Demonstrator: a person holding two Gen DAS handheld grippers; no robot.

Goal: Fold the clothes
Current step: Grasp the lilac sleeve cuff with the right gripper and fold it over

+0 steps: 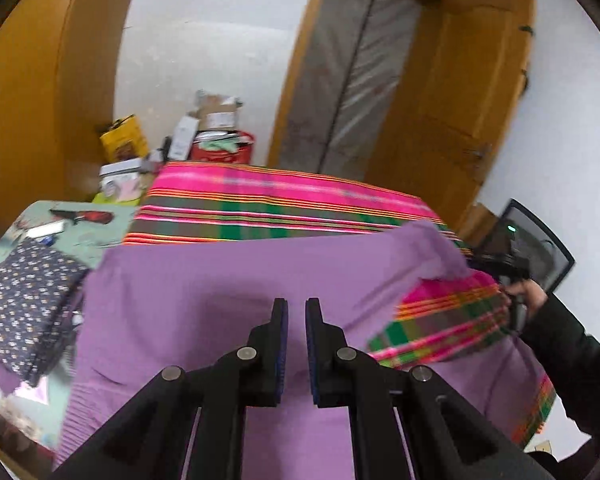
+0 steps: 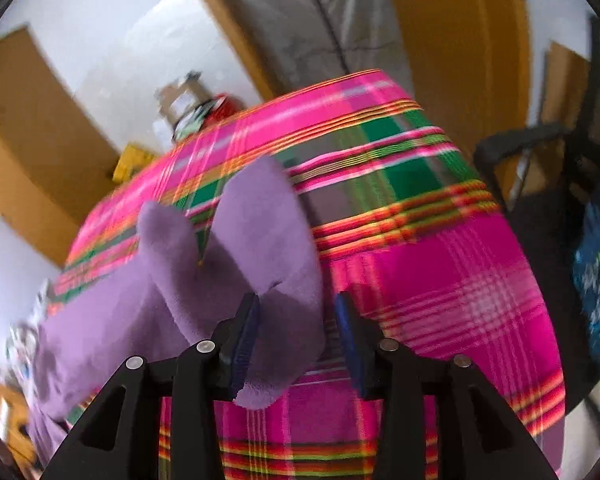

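Over on my far left a folded navy floral cloth (image 1: 24,300) lies partly on the edge of the purple sweater (image 1: 204,292), beside a pale green surface (image 1: 88,232) with small clutter on it. Behind that, boxes and a red tub (image 1: 224,148) are piled against the white wall, next to a wooden wardrobe (image 1: 32,80). The sweater itself is spread flat across the bed's pink-and-green plaid blanket (image 1: 268,200), its ribbed hem toward me. My left hand-held gripper (image 1: 296,312) hovers over the sweater's middle with its jaws a narrow gap apart and no cloth between them. Further right, one corner of the sweater is lifted off the blanket and folded toward the centre, so a patch of plaid shows under it. My right hand (image 1: 528,292), in a dark sleeve, holds the other tool at that lifted edge. In the right wrist view, my right hand-held gripper (image 2: 296,320) has its jaws wide apart; the purple sleeve (image 2: 260,240) drapes against the left blue pad (image 2: 246,336) and runs between the two, but is not pinched. A dark chair (image 2: 540,184) stands at the bed's right side, blurred.
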